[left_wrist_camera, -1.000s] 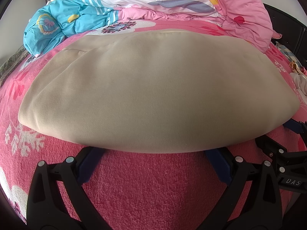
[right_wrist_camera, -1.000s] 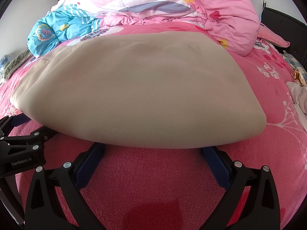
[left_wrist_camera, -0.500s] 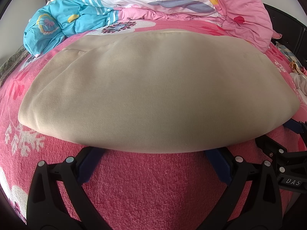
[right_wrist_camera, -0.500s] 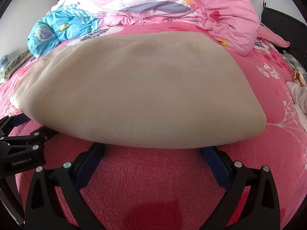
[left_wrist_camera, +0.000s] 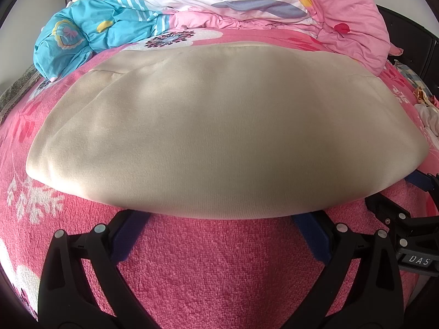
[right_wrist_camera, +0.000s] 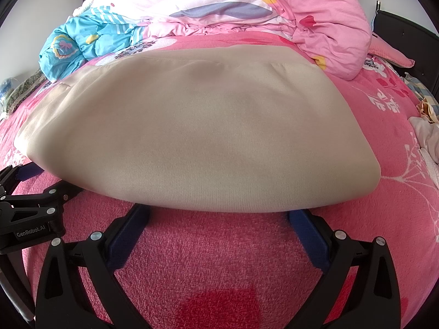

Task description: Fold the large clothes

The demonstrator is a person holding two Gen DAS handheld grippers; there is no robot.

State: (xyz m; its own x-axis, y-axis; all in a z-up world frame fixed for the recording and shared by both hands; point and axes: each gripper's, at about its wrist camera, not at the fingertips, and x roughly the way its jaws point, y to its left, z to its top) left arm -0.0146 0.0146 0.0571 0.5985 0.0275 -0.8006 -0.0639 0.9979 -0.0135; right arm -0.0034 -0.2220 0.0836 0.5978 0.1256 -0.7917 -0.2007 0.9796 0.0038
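A large beige garment lies folded flat on the pink bed, its rounded folded edge facing me. My left gripper is open, jaws wide apart, and its blue fingertips disappear under the garment's near edge. My right gripper is open just as wide, its blue fingertips also tucked under that edge, further right on the same garment. The two grippers sit side by side: the right gripper shows at the left wrist view's right border, and the left gripper at the right wrist view's left border.
A pink fleece blanket covers the bed. Behind the garment lie a bunched pink quilt and a crumpled blue cloth. Small clothes lie at the right edge. A dark headboard stands far right.
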